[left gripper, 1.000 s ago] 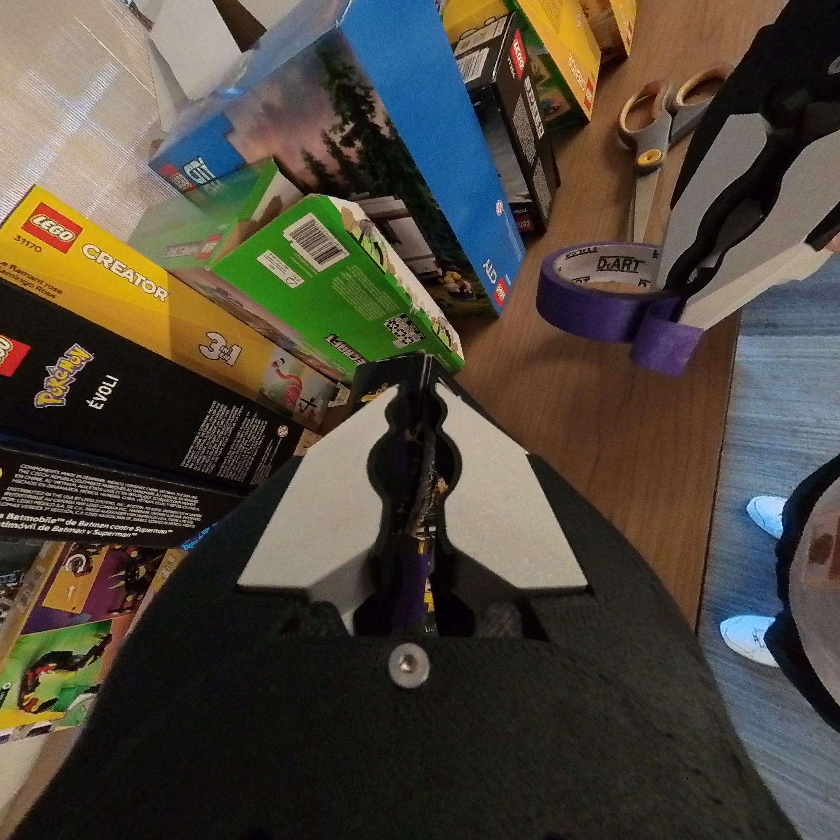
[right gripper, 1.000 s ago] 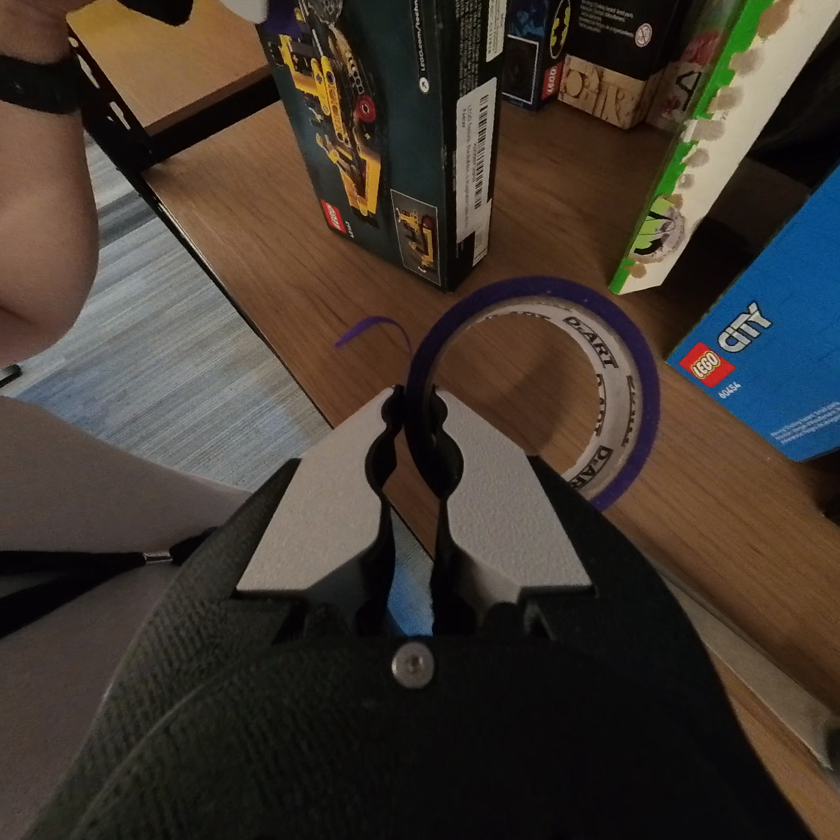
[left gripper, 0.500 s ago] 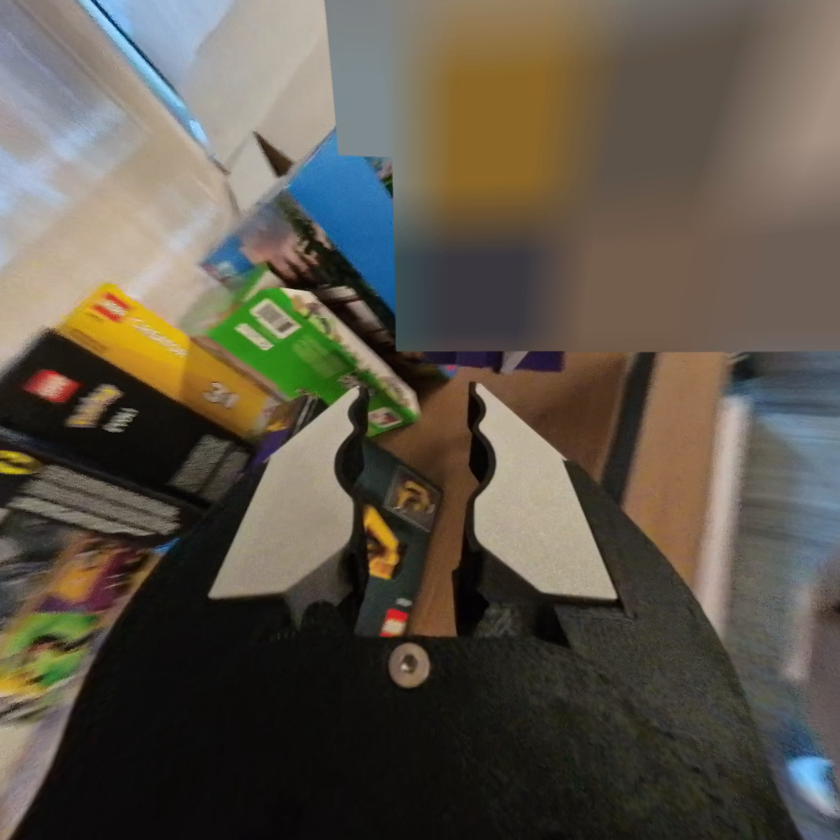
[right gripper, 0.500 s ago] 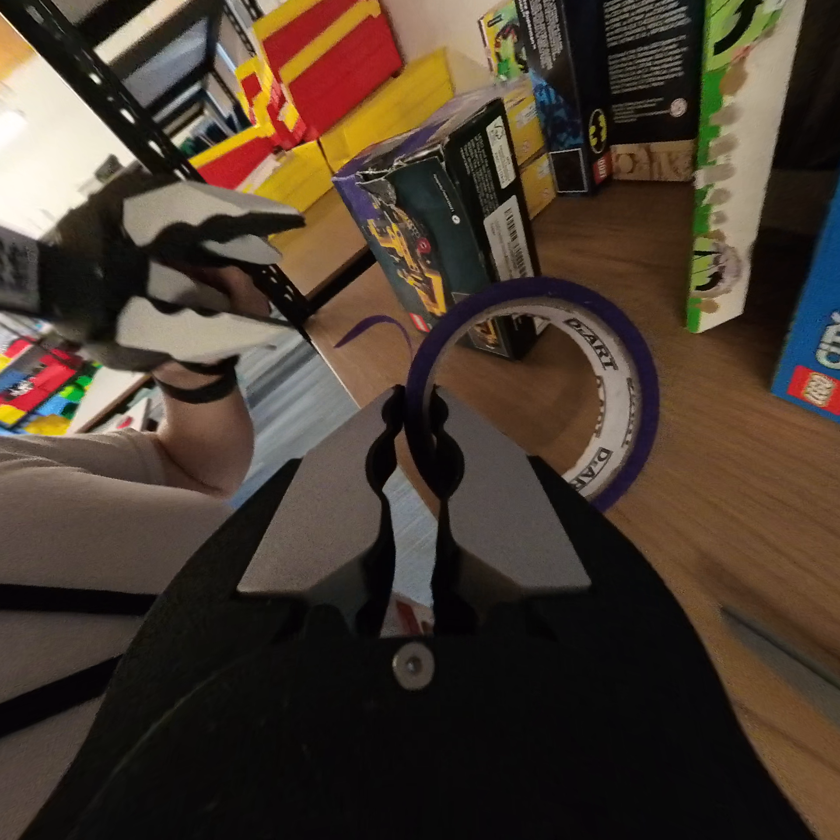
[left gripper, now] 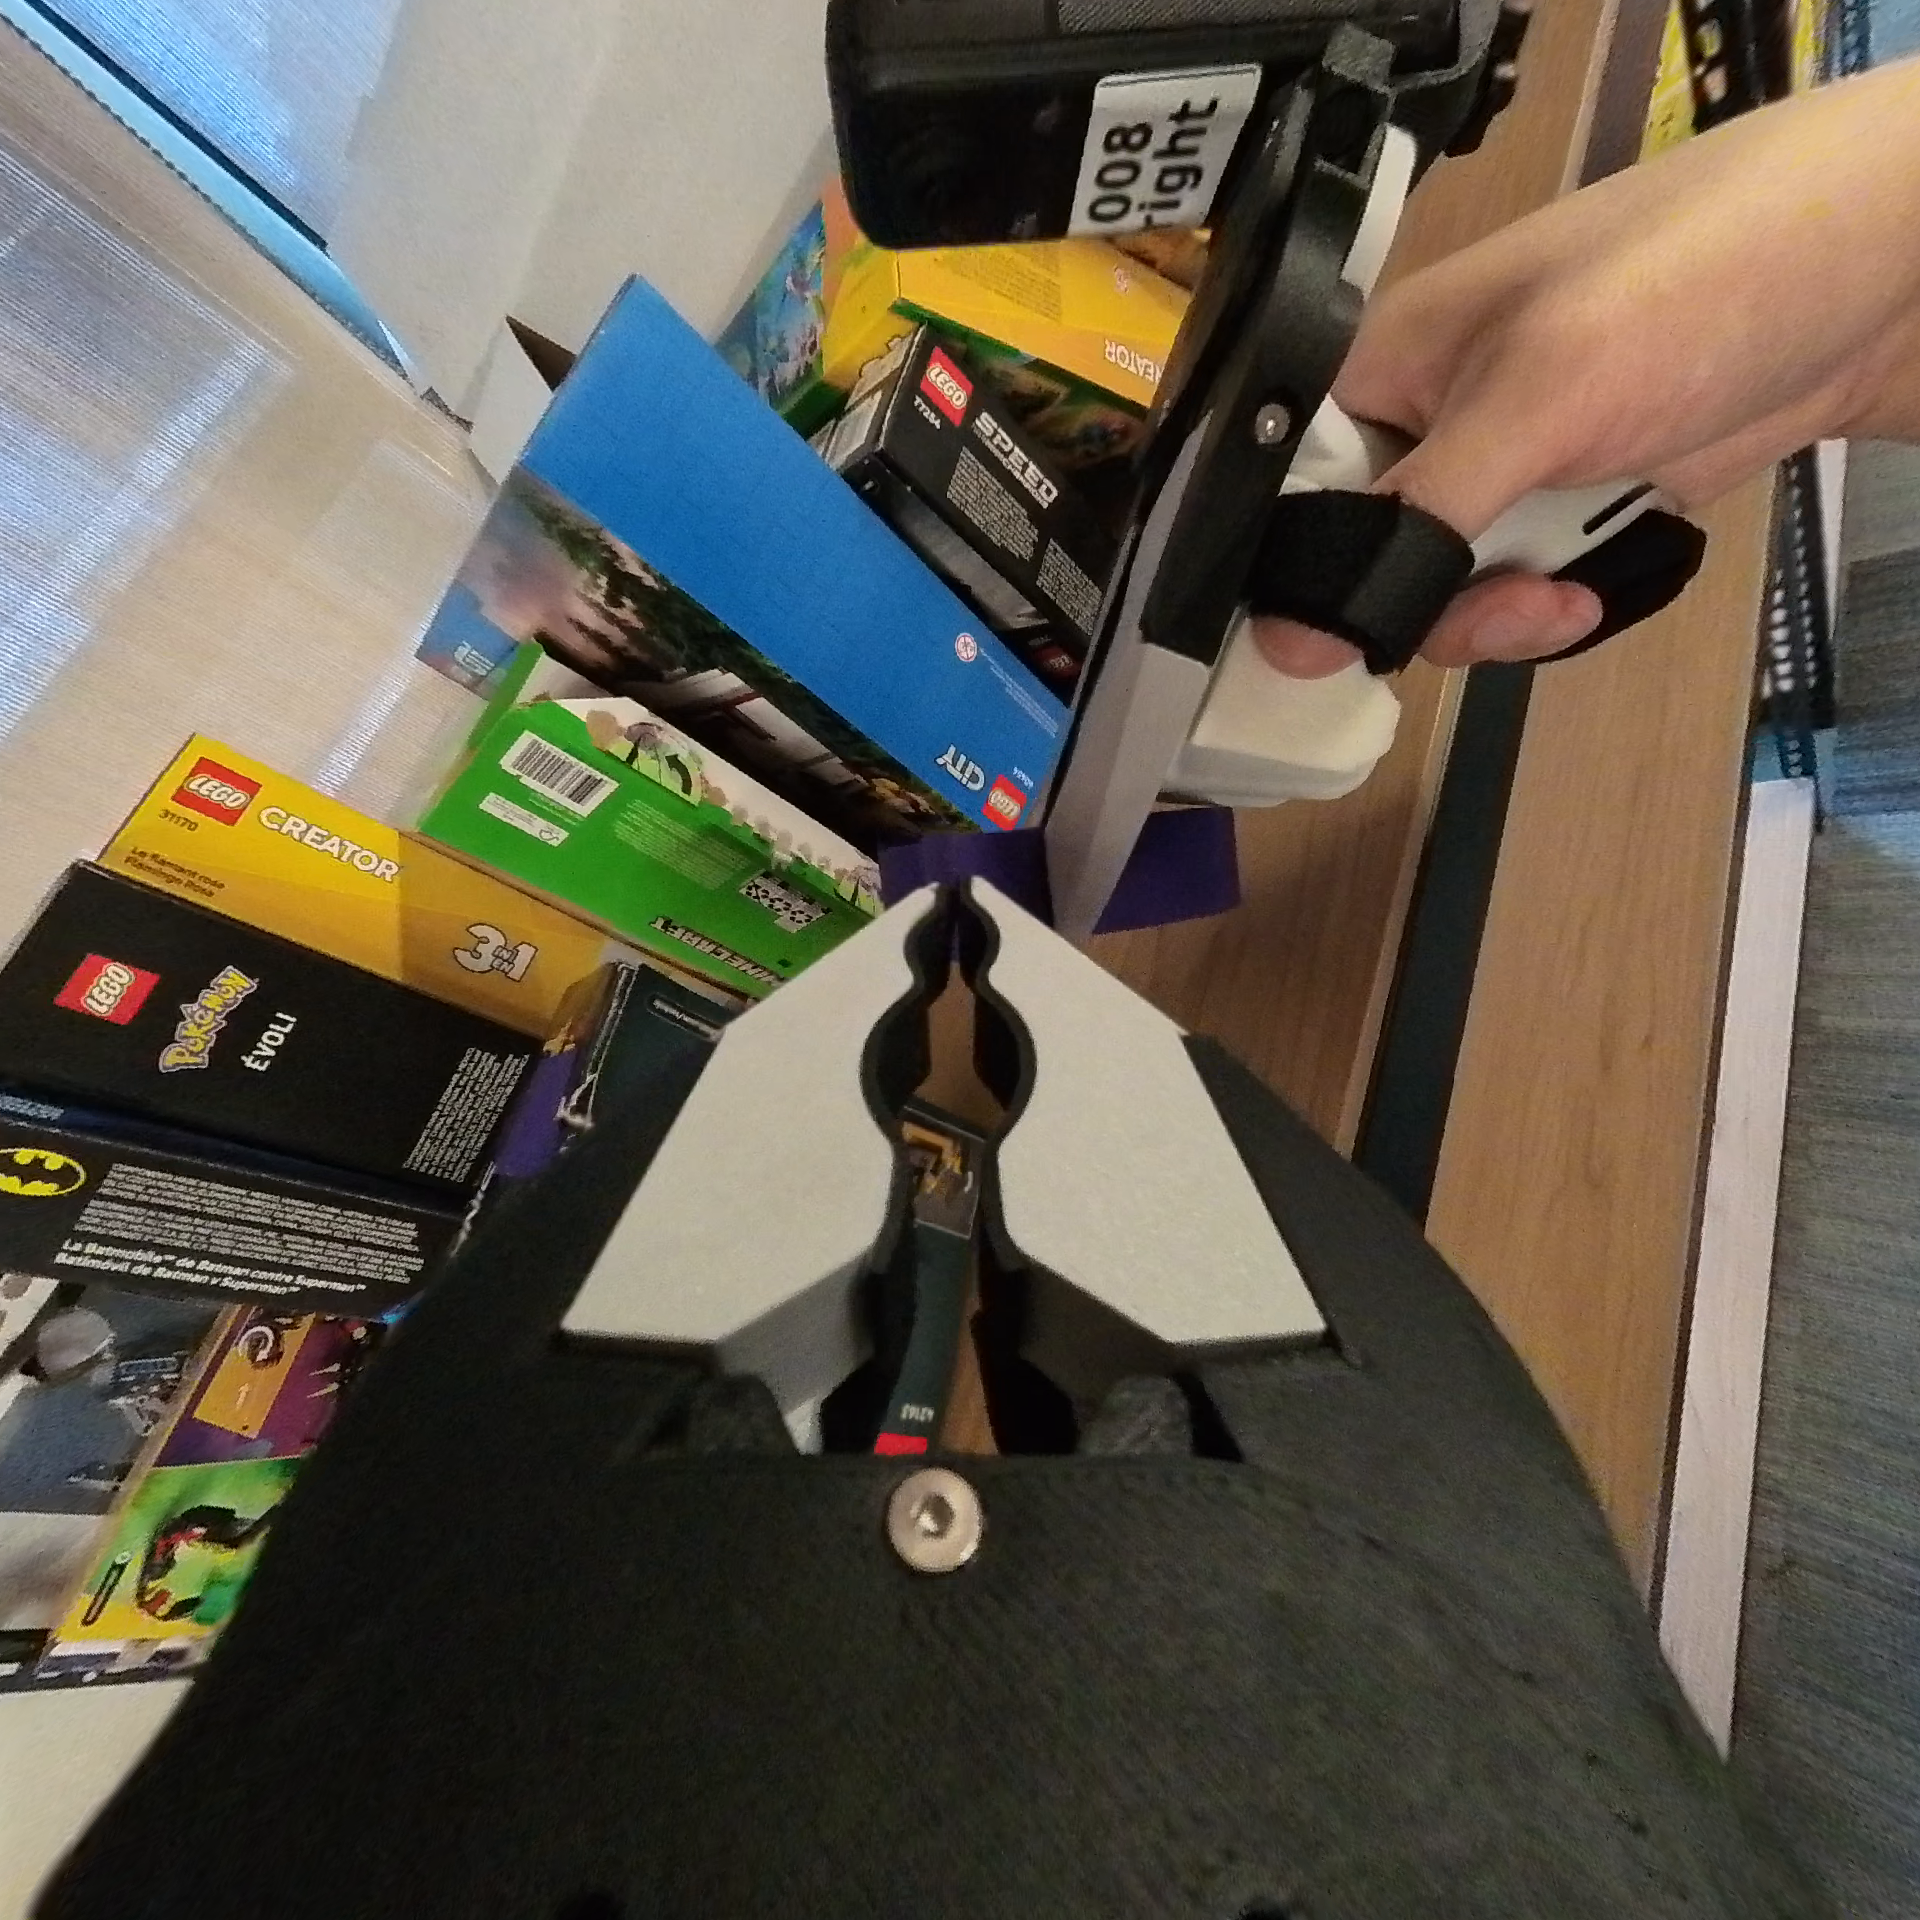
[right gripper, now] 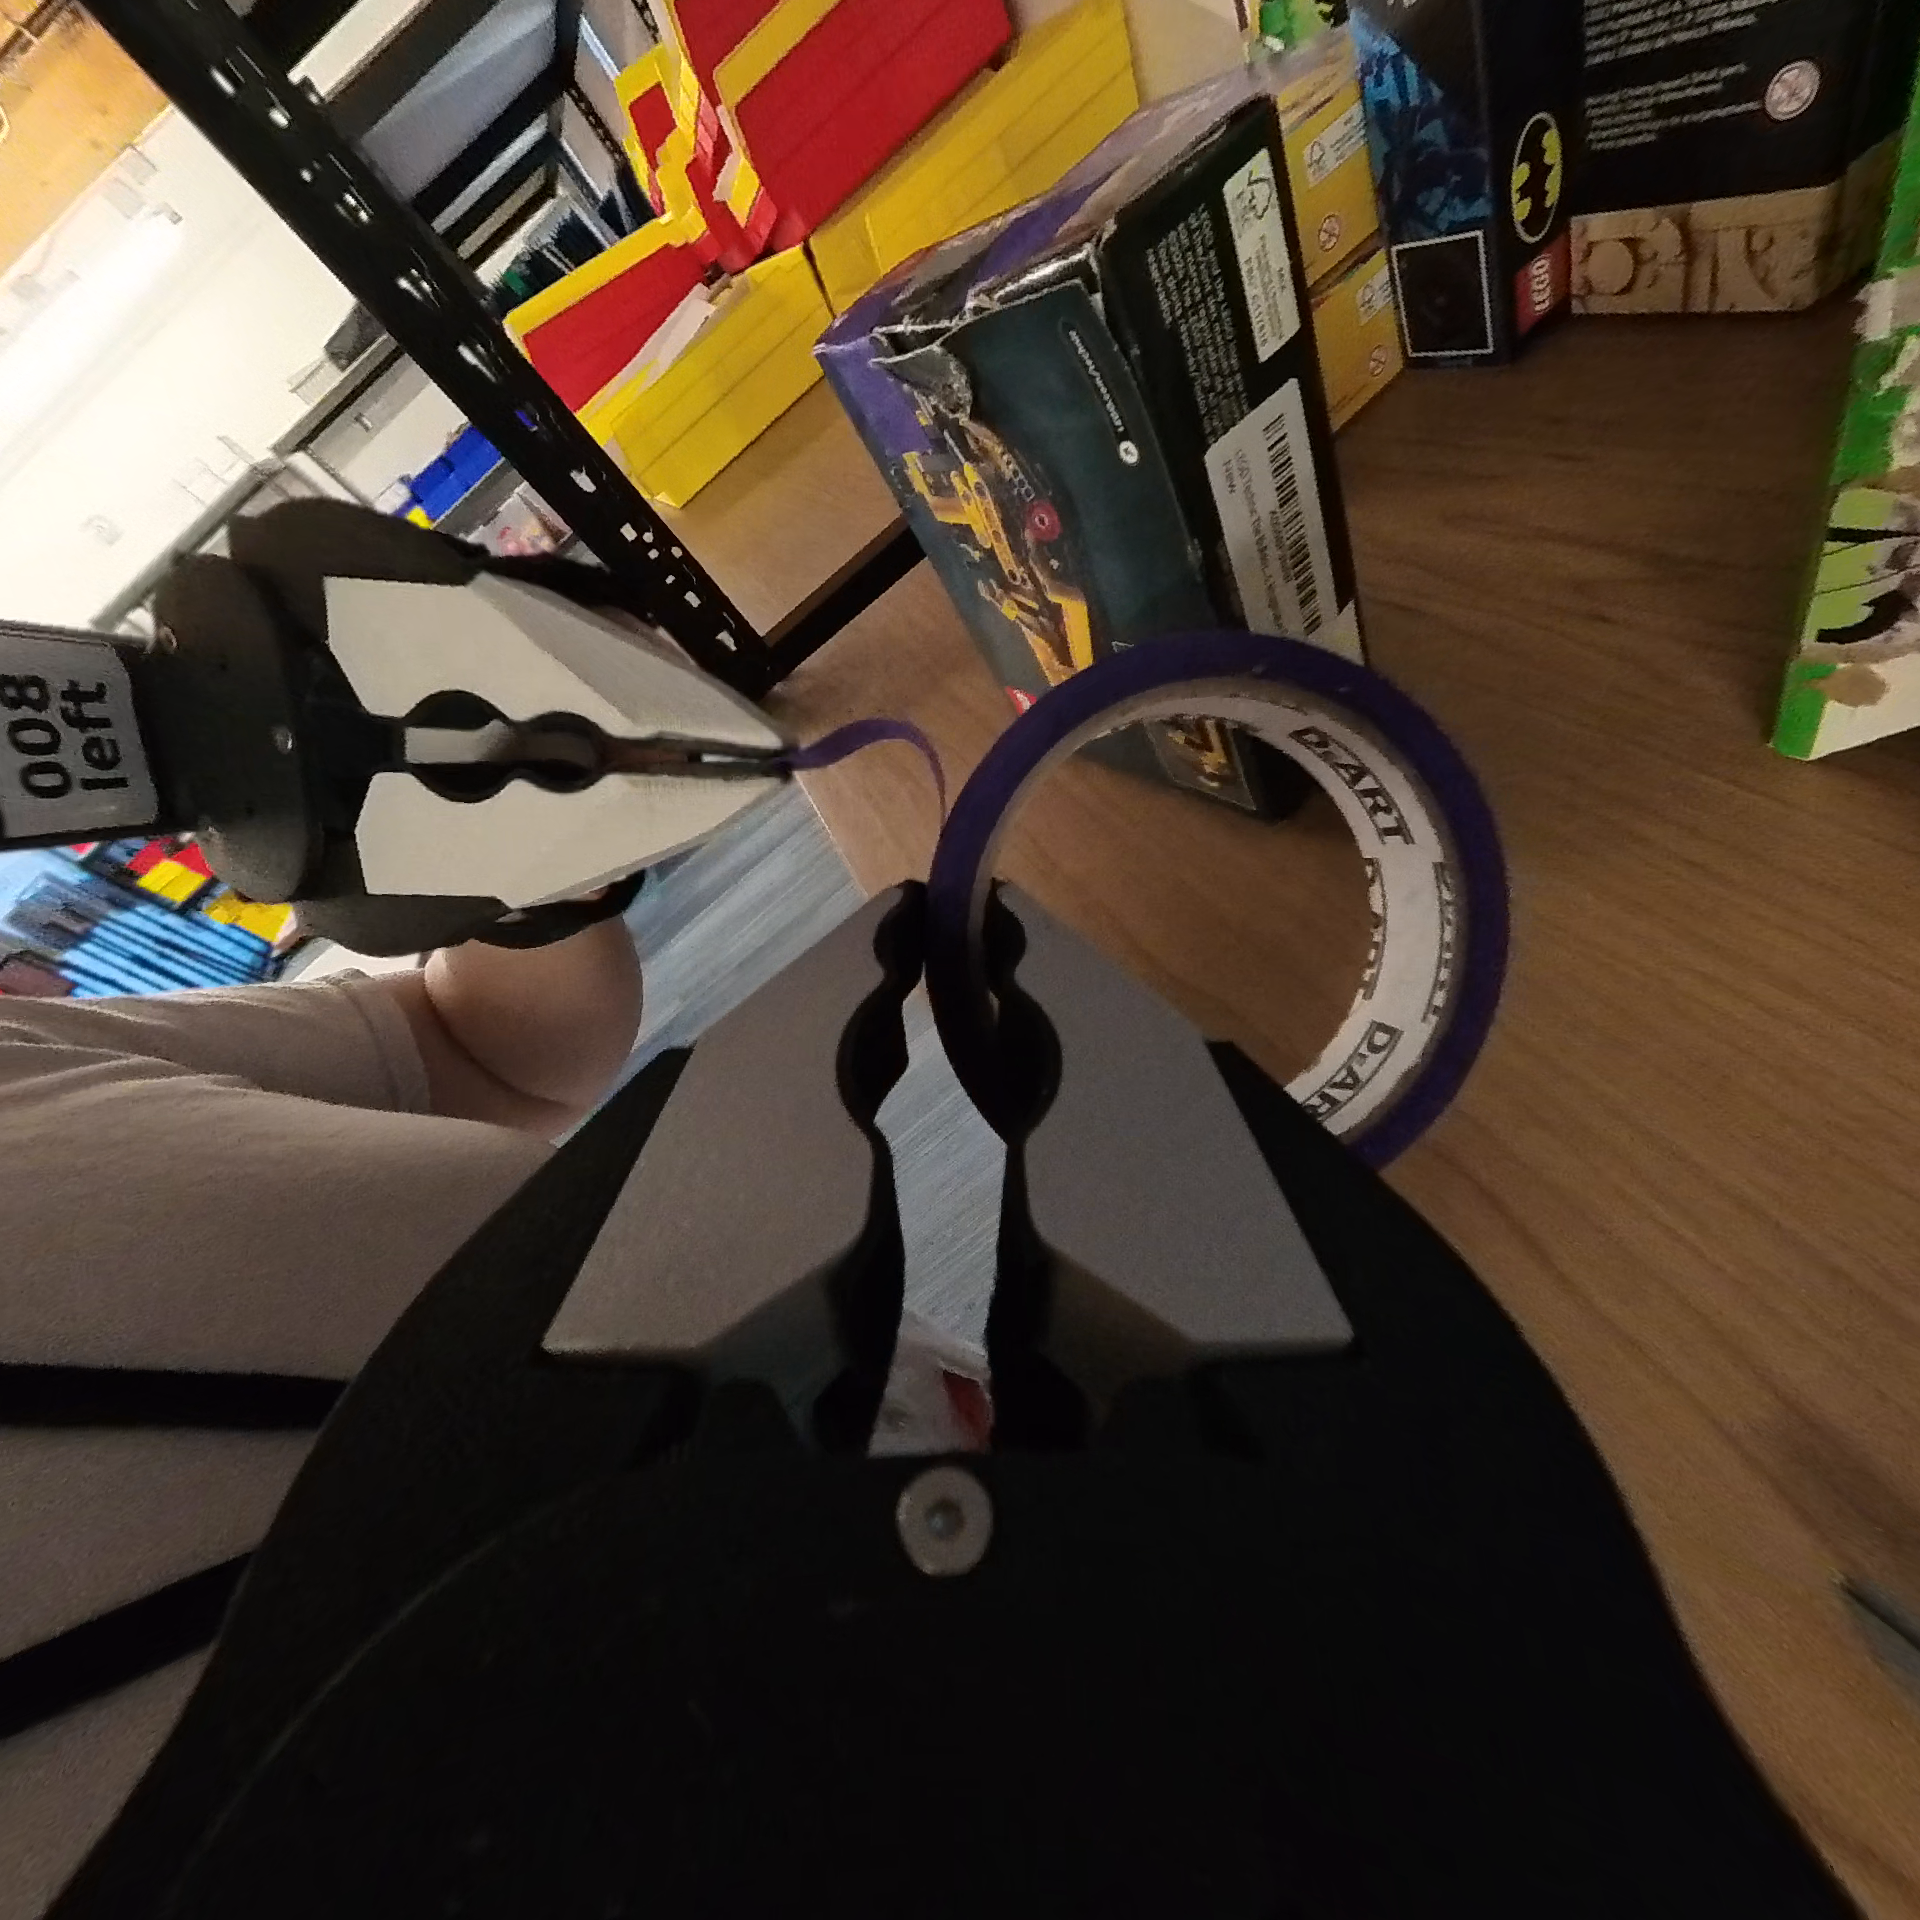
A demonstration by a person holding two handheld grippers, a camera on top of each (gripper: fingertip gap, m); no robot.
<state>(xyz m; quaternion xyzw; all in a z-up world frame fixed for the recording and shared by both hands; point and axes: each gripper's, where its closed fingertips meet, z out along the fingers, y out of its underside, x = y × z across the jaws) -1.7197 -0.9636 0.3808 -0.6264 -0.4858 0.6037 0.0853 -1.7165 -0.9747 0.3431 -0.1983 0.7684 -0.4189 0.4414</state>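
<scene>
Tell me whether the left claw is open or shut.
Shut: the left claw has its tips pinched on the loose end of the purple tape roll.

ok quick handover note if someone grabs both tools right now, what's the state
Right tool: shut on the wall of the purple tape roll, held upright over the wooden table.
Left tool: shut on the tape's loose end, a short strip curving back to the roll.
Nearby: a dark box with a torn top corner stands just behind the roll; more boxes beyond.
Done: end gripped. Little tape is off the roll; nothing cut or stuck down.
</scene>
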